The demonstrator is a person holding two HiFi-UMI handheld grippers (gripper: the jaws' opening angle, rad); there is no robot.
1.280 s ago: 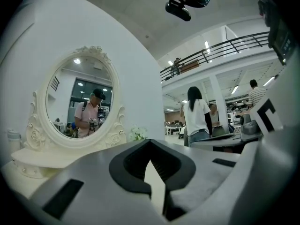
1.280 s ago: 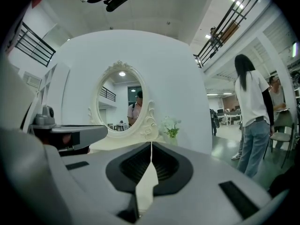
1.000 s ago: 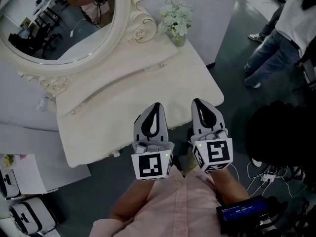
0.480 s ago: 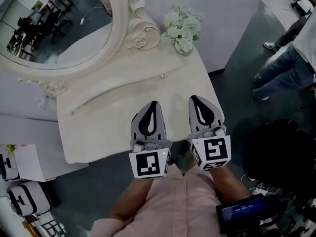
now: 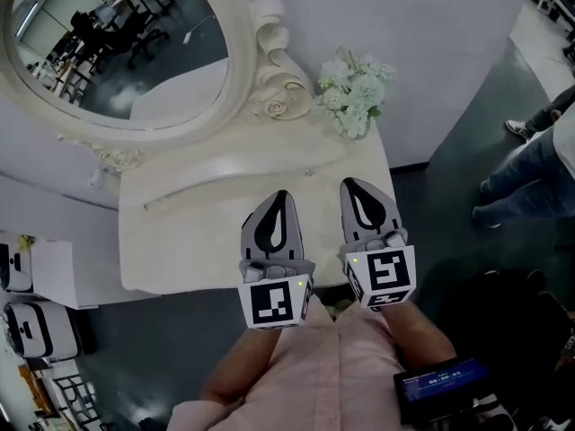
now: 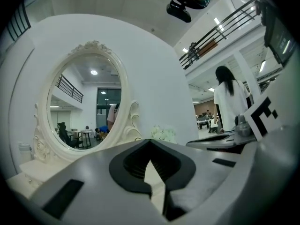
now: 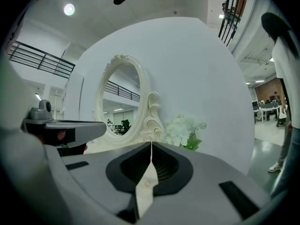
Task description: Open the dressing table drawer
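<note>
Approach step: my left hand-held gripper and right hand-held gripper hover clenched and empty over the worktop. The drawer knob sits just ahead; next, I'd open one around it.

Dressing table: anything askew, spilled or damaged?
Nothing stands out. On the dressing table the flowers stand upright at the back right corner, the mirror looks intact, and no spill shows.
</note>
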